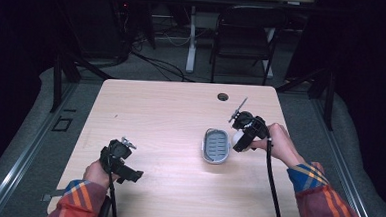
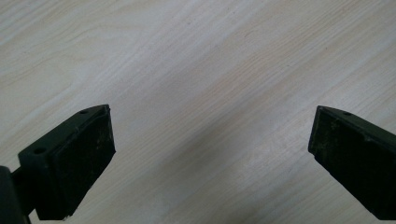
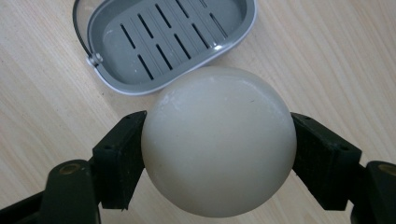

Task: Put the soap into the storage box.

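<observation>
At the near left edge of the table [image 1: 181, 103], the left gripper [image 1: 120, 160] sits low in the person's hand, its jaws spread wide over bare wood with nothing between them. Farther in on the right, the right gripper [image 1: 243, 136] angles down toward the grey soap dish [image 1: 215, 145], just beside it. The right gripper view adds what the high view blurs: the jaws pinch a round cream soap bar [image 3: 218, 140], with the slotted dish [image 3: 168, 37] lying empty just beyond it.

Soap dish [image 1: 215, 145] right of table [image 1: 155, 116] centre, round soap [image 3: 218, 140] just right of it.
</observation>
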Demonstrator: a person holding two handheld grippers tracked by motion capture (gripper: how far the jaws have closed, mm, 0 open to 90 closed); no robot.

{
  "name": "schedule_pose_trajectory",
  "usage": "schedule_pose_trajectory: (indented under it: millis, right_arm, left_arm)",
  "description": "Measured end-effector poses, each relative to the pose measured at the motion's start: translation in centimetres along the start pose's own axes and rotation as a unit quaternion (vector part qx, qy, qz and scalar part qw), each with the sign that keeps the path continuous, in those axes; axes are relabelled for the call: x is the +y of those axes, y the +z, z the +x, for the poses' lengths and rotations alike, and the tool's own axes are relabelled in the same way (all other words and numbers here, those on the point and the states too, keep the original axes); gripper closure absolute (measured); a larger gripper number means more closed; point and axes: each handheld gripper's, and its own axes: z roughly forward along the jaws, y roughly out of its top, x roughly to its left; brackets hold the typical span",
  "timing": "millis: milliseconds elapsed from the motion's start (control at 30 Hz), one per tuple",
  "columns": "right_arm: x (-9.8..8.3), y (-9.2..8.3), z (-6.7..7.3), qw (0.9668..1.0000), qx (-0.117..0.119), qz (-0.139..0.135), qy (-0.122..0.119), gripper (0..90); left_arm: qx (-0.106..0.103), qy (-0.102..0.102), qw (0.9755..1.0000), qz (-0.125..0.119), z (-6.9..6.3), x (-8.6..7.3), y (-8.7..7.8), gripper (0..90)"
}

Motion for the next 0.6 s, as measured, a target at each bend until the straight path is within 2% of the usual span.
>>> schedule_pose_trajectory:
  millis: [133,167,267,300,600]
  right_arm:
    - [0.3,0.0,0.0,1.0000,0.000,-0.006,0.000,24.1]
    - [0.5,-0.1,0.0,1.0000,-0.003,0.001,-0.003,24.1]
    - [0.6,0.0,0.1,1.0000,0.002,-0.007,0.002,24.1]
    - [0.9,-0.2,0.1,0.9999,-0.006,0.002,-0.009,24.1]
    - [1.7,-0.5,0.2,0.9999,0.000,-0.002,-0.012,24.1]
  left_arm:
    - [0.001,0.002,1.0000,-0.001,-0.1,0.0,-0.1,0.1]
    - [0.005,0.002,1.0000,-0.005,-0.1,0.0,-0.1,0.1]
    - [0.002,0.002,1.0000,-0.005,-0.1,0.0,-0.1,0.1]
    - [0.003,0.002,1.0000,-0.005,-0.1,0.0,-0.1,0.0]
    - [-0.001,0.002,1.0000,-0.003,0.0,0.0,-0.1,0.0]
